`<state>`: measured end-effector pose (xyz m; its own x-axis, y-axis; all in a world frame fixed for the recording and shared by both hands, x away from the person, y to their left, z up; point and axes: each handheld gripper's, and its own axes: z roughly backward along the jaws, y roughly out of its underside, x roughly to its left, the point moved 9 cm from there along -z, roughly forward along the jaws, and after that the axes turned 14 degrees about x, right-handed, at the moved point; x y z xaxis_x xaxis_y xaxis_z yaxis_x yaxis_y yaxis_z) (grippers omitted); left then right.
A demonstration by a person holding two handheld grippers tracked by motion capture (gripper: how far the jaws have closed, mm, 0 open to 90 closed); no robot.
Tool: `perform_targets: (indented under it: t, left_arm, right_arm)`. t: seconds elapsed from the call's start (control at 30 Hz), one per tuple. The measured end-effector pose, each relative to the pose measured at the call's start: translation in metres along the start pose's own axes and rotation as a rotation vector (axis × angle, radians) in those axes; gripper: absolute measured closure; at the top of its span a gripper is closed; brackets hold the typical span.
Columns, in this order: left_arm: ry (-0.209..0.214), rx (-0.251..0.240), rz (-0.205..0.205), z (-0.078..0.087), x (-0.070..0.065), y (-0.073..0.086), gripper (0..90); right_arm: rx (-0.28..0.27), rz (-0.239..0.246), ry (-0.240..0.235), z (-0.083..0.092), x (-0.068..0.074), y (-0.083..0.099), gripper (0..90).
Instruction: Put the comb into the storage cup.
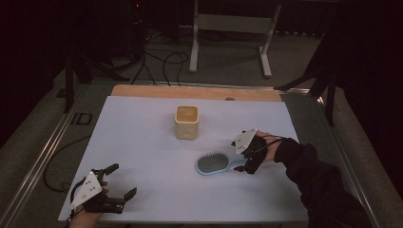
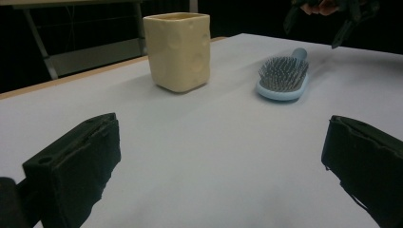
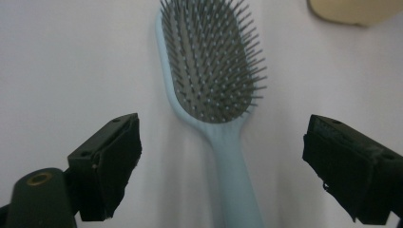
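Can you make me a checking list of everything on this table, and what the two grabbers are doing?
Surface: white table sheet, wooden strip along the far edge.
Job's things: light blue hairbrush lying bristles up, handle toward the right gripper.
Clutter: yellow cup upright, apart from the hairbrush.
Grippers: right gripper open, jaws either side of the handle, not touching it; left gripper open at the near left corner.
Cables: black cables on the floor beyond the table.
Surroundings: dark room, grey stand behind.
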<state>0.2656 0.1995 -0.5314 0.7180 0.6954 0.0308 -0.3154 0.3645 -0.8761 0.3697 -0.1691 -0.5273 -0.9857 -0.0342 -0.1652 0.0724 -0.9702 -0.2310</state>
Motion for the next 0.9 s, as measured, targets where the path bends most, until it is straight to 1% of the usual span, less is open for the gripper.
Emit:
perform_targets:
  t: [0.03, 0.1, 0.13, 0.23, 0.27, 0.33, 0.4, 0.43, 0.47, 0.53, 0.57, 0.6, 0.63, 0.7, 0.73, 0.8, 0.9]
  left_arm:
    - [0.000, -0.001, 0.001, 0.000, 0.000, 0.000, 0.0]
    - [0.000, 0.000, 0.000, 0.000, 0.000, 0.000, 0.0]
    - [0.002, -0.002, 0.001, 0.000, 0.000, 0.000, 0.0]
    - [0.003, 0.001, 0.003, -0.001, 0.001, 0.000, 0.0]
    - [0.003, 0.001, 0.002, -0.001, 0.001, 0.000, 0.0]
    - [0.003, 0.000, 0.002, 0.000, 0.000, 0.000, 0.0]
    - [0.002, 0.002, 0.002, 0.000, 0.000, 0.000, 0.0]
    - [0.000, 0.002, 0.002, 0.000, 0.000, 0.000, 0.0]
    - [0.000, 0.002, 0.001, 0.000, 0.000, 0.000, 0.0]
    - [0.001, 0.001, 0.001, -0.001, 0.000, 0.000, 0.0]
    - [0.001, 0.001, 0.001, -0.001, 0.000, 0.000, 0.0]
    - [0.000, 0.004, 0.000, -0.001, 0.000, 0.000, 0.0]
    - [-0.001, 0.005, -0.001, -0.001, 0.000, 0.000, 0.0]
    - [-0.001, 0.003, 0.000, 0.000, 0.000, 0.000, 0.0]
    - [-0.001, 0.000, -0.002, 0.000, 0.000, -0.001, 0.0]
    - [0.002, 0.002, 0.000, 0.000, -0.001, 0.000, 0.0]
    - [0.004, -0.001, 0.003, 0.000, 0.000, -0.001, 0.0]
  right_arm:
    - [0.011, 0.012, -0.003, -0.003, -0.001, -0.001, 12.5]
    - [0.020, 0.012, -0.007, -0.004, -0.001, -0.001, 12.5]
    - [0.040, 0.034, 0.002, -0.006, -0.001, -0.001, 12.9]
    - [0.036, 0.033, 0.001, -0.006, -0.002, -0.002, 13.2]
    - [0.047, 0.026, -0.004, -0.007, -0.002, -0.002, 13.7]
    - [0.058, 0.038, -0.010, -0.008, -0.003, -0.002, 14.3]
    - [0.069, 0.034, -0.025, -0.009, -0.003, -0.001, 15.1]
    - [0.069, 0.043, -0.029, -0.010, -0.004, -0.002, 15.5]
    - [0.077, 0.038, -0.042, -0.011, -0.003, -0.002, 15.8]
    - [0.107, 0.067, -0.043, -0.015, -0.003, -0.001, 16.3]
    - [0.107, 0.067, -0.043, -0.015, -0.003, -0.001, 16.3]
    - [0.122, 0.066, -0.057, -0.018, -0.003, 0.000, 17.0]
    - [0.127, 0.075, -0.057, -0.019, -0.003, 0.000, 17.3]
    - [0.134, 0.070, -0.061, -0.020, -0.003, 0.000, 17.6]
    - [0.147, 0.082, -0.063, -0.022, -0.004, 0.001, 18.2]
    - [0.158, 0.077, -0.068, -0.023, -0.004, 0.001, 18.8]
    - [0.177, 0.097, -0.071, -0.026, -0.005, 0.003, 19.2]
